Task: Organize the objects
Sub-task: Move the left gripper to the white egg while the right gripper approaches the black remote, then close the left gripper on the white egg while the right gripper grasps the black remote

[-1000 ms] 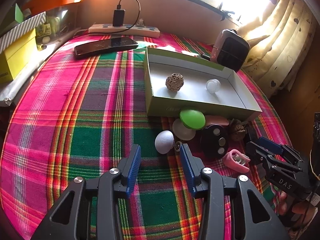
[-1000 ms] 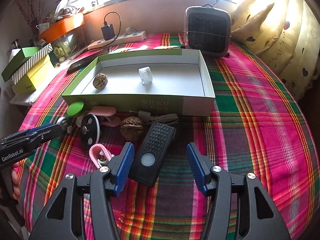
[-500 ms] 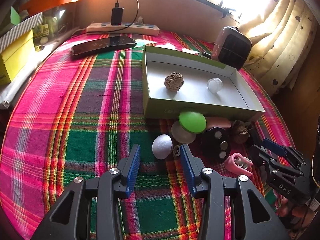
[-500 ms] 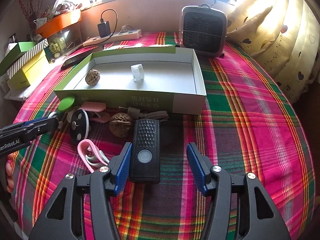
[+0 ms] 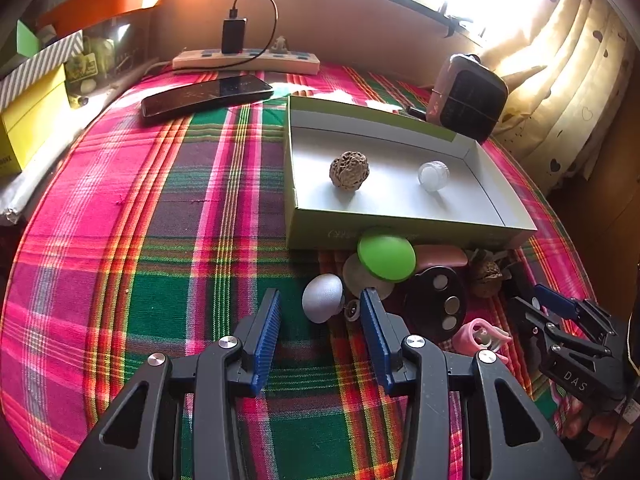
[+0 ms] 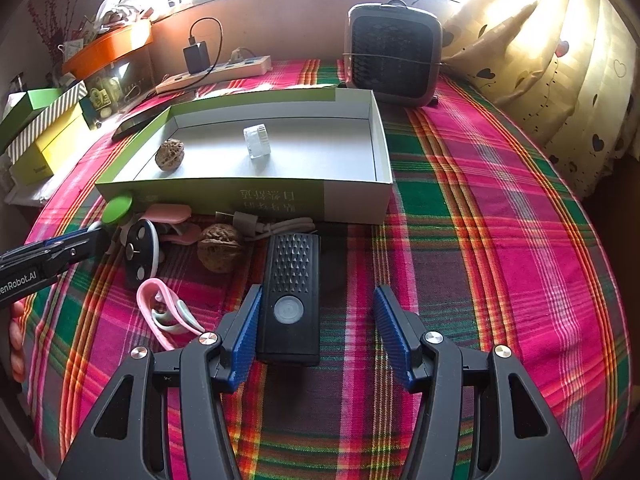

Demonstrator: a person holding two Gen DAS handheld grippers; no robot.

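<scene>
A shallow green and white box (image 5: 320, 232) (image 6: 352, 200) holds a walnut (image 5: 349, 171) (image 6: 169, 154) and a clear cap (image 5: 433, 175) (image 6: 256, 142). Loose things lie in front of it. My left gripper (image 5: 320, 295) is open, with a white egg (image 5: 323, 300) just at its fingertips, untouched. My right gripper (image 6: 318, 293) is open around a black ribbed device (image 6: 293, 280), which lies lengthwise against the left pad with a wide gap on the right. Each gripper also shows in the other's view: the right gripper (image 5: 560, 320), the left gripper (image 6: 60, 252).
Against the box front lie a green lid (image 5: 386, 254), a black disc (image 5: 436, 304), a second walnut (image 6: 220, 252), a pink clip (image 6: 164, 312) and a cable (image 6: 276, 224). A phone (image 5: 204, 94), a power strip (image 5: 248, 60) and a small heater (image 6: 394, 56) stand behind.
The black device lay slanted ahead of the right jaws and now lies straight between them. The egg sits slightly nearer the left fingertips. Neither gripper's opening has changed.
</scene>
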